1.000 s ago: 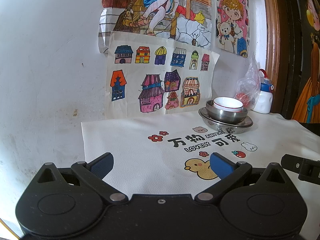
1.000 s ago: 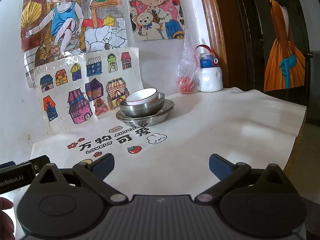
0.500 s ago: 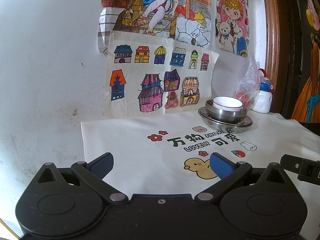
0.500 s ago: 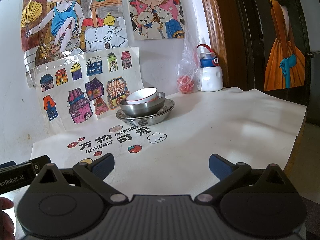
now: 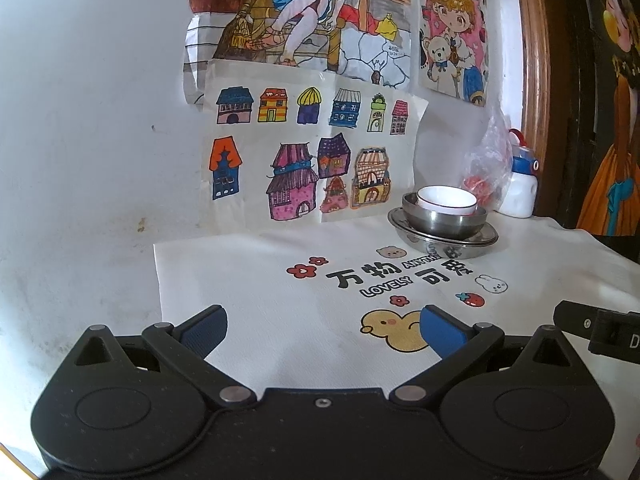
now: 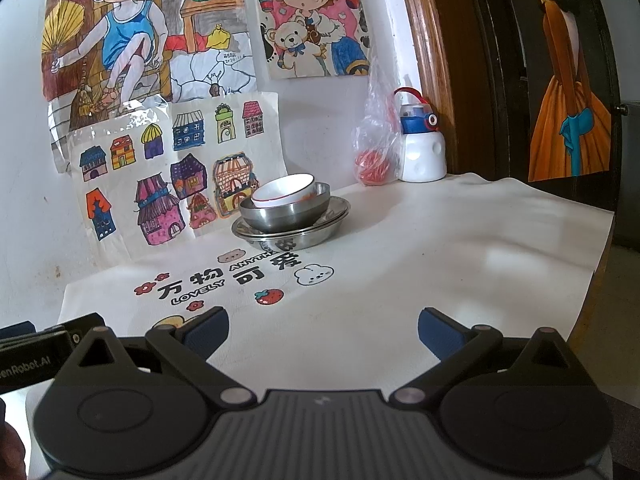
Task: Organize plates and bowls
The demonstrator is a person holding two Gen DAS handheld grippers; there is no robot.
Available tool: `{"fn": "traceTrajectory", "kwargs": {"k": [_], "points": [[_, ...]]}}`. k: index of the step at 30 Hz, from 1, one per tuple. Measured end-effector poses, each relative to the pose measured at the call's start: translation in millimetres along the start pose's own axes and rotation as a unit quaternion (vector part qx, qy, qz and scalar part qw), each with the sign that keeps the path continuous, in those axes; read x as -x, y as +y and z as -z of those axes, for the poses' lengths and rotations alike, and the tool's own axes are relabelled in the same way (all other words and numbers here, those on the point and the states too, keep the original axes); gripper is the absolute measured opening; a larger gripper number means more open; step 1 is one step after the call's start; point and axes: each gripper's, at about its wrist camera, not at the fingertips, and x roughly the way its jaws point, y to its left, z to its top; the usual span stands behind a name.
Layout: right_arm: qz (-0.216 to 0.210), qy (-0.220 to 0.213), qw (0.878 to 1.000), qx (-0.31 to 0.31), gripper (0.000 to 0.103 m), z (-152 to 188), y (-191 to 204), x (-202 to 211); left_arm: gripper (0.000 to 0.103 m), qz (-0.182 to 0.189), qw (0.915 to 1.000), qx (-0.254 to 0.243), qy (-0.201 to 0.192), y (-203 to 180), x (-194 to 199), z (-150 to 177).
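Observation:
A white bowl with a red rim (image 5: 446, 199) (image 6: 284, 191) sits inside a steel bowl (image 5: 444, 222) (image 6: 286, 214), which sits on a steel plate (image 5: 474, 242) (image 6: 320, 234). The stack stands at the back of the white printed tablecloth (image 5: 260, 280) (image 6: 440, 260), near the wall. My left gripper (image 5: 323, 326) is open and empty, low over the cloth, well short of the stack. My right gripper (image 6: 323, 326) is open and empty, also near the front of the cloth. Each gripper's side shows at the edge of the other's view.
A white bottle with a blue and red cap (image 5: 520, 192) (image 6: 422, 148) and a clear plastic bag with red contents (image 5: 486, 168) (image 6: 374, 152) stand at the back right by the wooden door frame (image 6: 432, 60). Children's drawings hang on the wall (image 5: 80, 120) behind the table.

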Motion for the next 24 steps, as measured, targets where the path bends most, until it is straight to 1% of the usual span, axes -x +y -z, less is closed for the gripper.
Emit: {"fn": "traceTrajectory", "kwargs": {"k": [9, 24], "points": [[0.0, 0.002, 1.0, 0.001, 0.103, 2.7, -0.3, 0.1, 0.102, 0.011, 0.9999, 0.003, 0.003, -0.4, -0.6, -0.3], [-0.001, 0.007, 1.0, 0.0, 0.103, 4.1, 0.0, -4.9, 0.102, 0.011, 0.9999, 0.003, 0.005, -0.2, -2.5, -0.5]]}}
